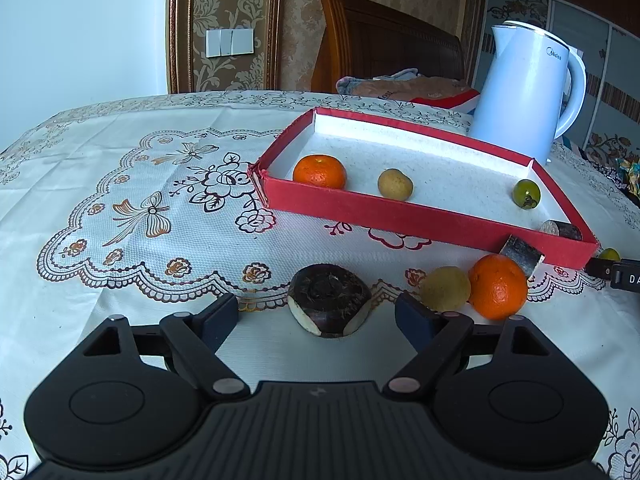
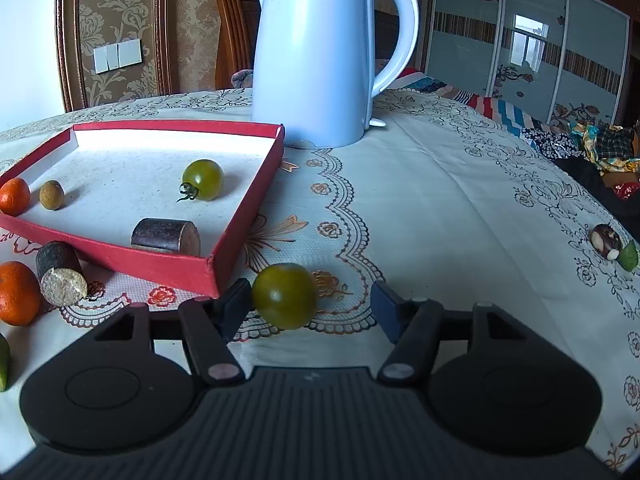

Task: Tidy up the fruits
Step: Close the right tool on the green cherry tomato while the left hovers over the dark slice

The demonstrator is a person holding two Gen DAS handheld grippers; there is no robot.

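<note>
A dark water chestnut (image 1: 329, 300) lies on the tablecloth between the wide-apart fingers of my left gripper (image 1: 316, 312), which is open and not touching it. In the right wrist view a green tomato (image 2: 285, 295) sits between the fingers of my right gripper (image 2: 310, 296). The left finger (image 2: 236, 304) is against the tomato, while the right finger stands clear of it. The red tray (image 1: 400, 216) holds an orange (image 1: 319, 171), a tan fruit (image 1: 395, 184), a green tomato (image 1: 526, 194) and a sugarcane piece (image 2: 166, 236).
On the cloth before the tray lie a tan fruit (image 1: 445, 289), an orange (image 1: 498, 287) and a sugarcane piece (image 1: 522, 256). A white kettle (image 2: 316, 56) stands behind the tray. Another water chestnut (image 2: 606, 241) and a green fruit (image 2: 629, 256) lie near the table's right edge.
</note>
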